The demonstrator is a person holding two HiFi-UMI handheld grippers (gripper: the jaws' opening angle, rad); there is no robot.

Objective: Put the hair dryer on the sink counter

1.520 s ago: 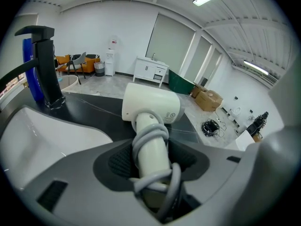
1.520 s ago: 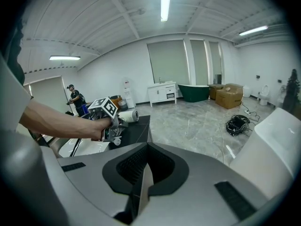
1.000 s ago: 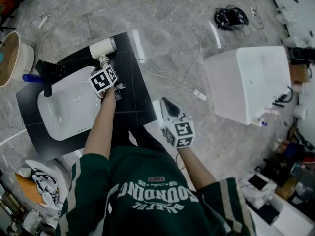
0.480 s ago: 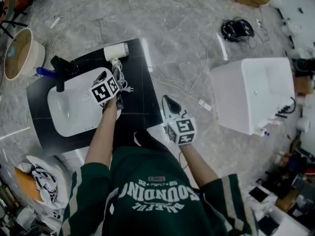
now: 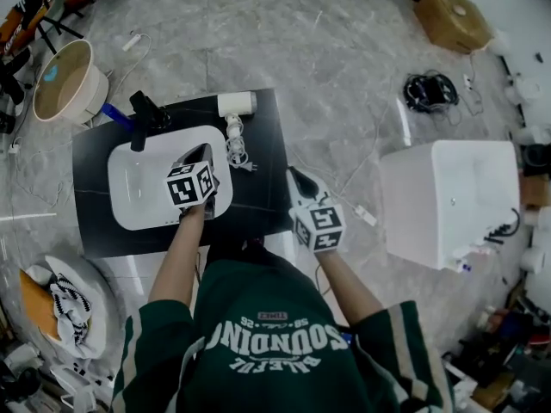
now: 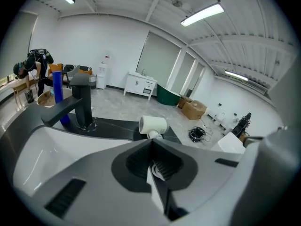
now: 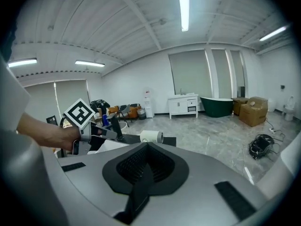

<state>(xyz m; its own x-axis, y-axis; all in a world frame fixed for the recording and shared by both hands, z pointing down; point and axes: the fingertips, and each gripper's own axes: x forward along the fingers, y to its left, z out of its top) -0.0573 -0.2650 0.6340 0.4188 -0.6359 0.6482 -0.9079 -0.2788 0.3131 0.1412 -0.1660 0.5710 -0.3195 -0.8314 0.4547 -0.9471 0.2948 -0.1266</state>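
My left gripper (image 5: 199, 151), jaws just closed empty, is the nearer of my 2: the hair dryer (image 5: 236, 104) lies ahead-right on the sink counter (image 5: 263, 188), handle toward me.

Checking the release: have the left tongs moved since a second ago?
Yes. The left tongs pulled back from the hair dryer, toward the counter's front edge, and now hang over the white basin; they have just closed on nothing.

Glossy white basin (image 5: 138, 183), matt black sink counter (image 5: 93, 226), smooth plastic hair dryer (image 5: 236, 103)
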